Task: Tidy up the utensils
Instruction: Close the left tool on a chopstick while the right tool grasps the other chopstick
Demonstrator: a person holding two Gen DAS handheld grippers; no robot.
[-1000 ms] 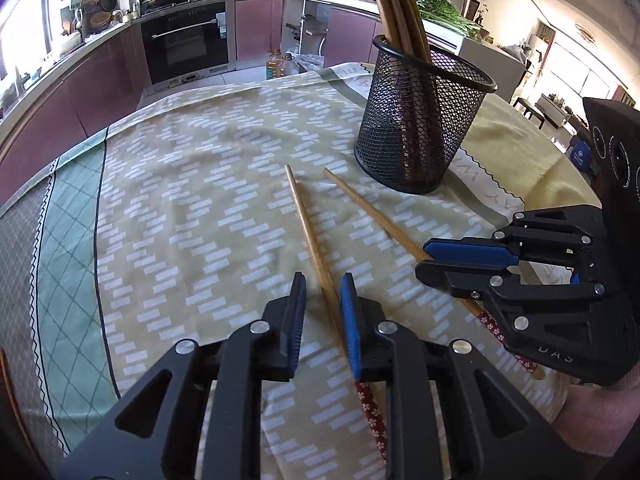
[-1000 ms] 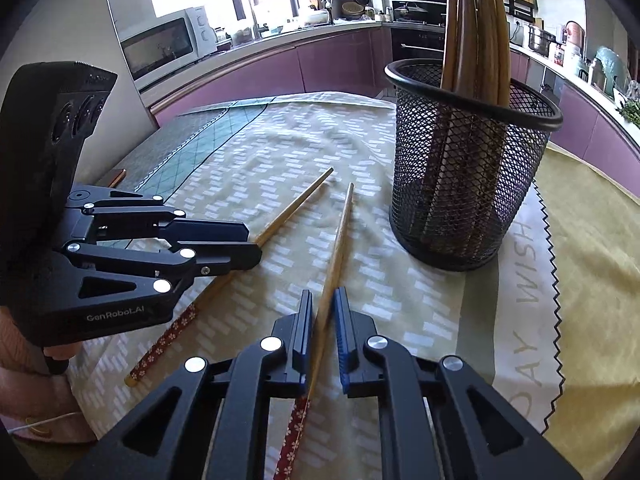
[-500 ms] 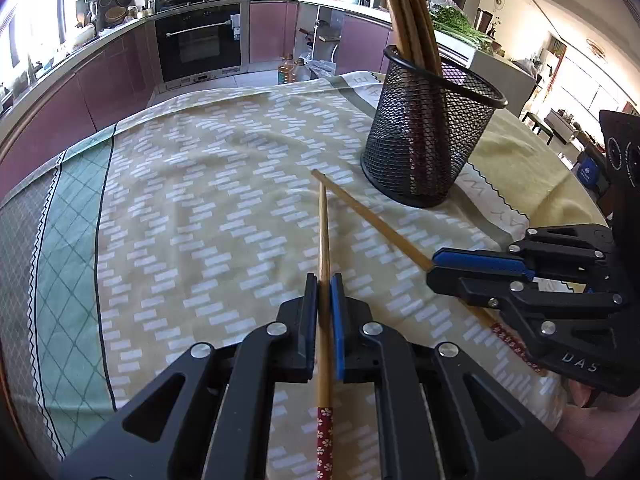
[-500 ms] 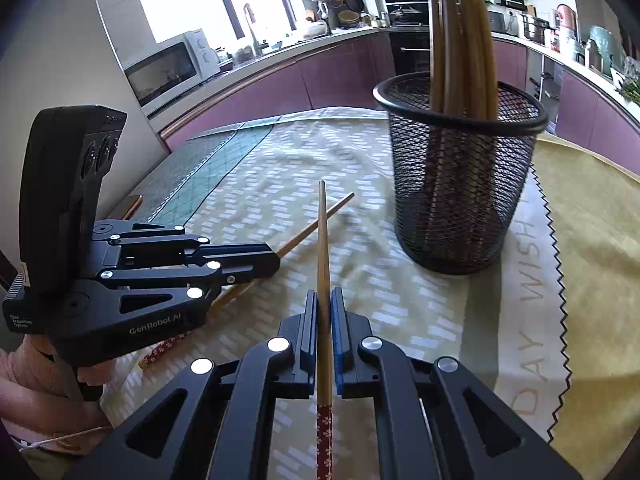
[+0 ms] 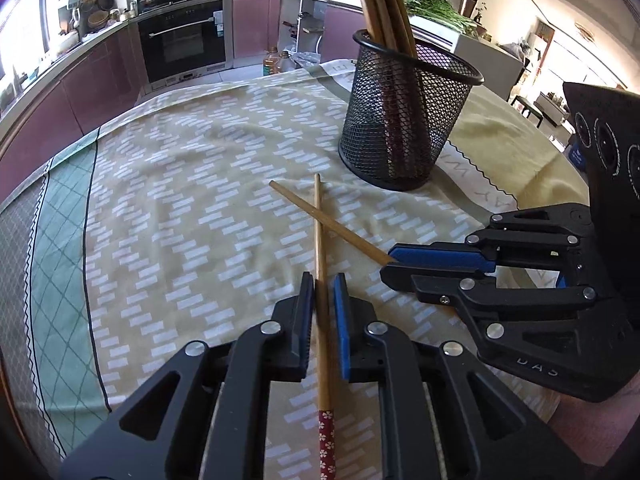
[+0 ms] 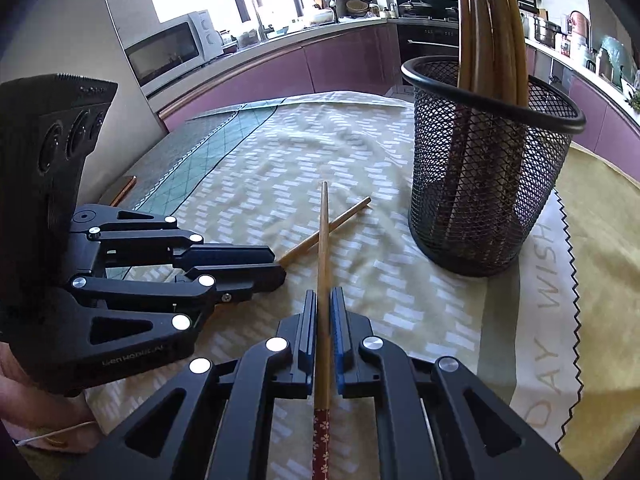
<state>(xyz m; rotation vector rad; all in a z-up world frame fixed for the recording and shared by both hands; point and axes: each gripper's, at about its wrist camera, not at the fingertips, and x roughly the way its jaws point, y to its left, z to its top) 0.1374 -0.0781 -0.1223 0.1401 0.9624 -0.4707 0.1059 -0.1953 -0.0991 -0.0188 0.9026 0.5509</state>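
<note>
The left gripper (image 5: 323, 286) has one bamboo chopstick (image 5: 319, 248) between its blue pads; its jaws have just been opening a little, and in the left wrist view a thin gap shows on the right side of the stick while the left pad lies against it, so whether it is clamped cannot be told for sure. This chopstick points away from the camera, with its red flowered end (image 5: 327, 444) nearest the lens.

The right gripper (image 6: 323, 300) is clenched on a second chopstick (image 6: 322, 240), both pads pressed against its shaft, the red patterned end (image 6: 320, 444) trailing back under the gripper body. The two chopsticks cross in an X near their far tips, above the yellow tablecloth (image 5: 180, 208) with white dashes.

In the left wrist view the right gripper sits at the right, pointing left; in the right wrist view the left gripper (image 6: 276, 264) sits at the left, pointing right.

A black mesh holder (image 6: 488, 184) stands upright on the cloth, far and to the right of the crossed tips, apart from them. Several bamboo chopsticks (image 6: 492, 32) already stand in it, leaning together. Beyond the table, purple kitchen cabinets (image 5: 100, 80) run along the far wall.
</note>
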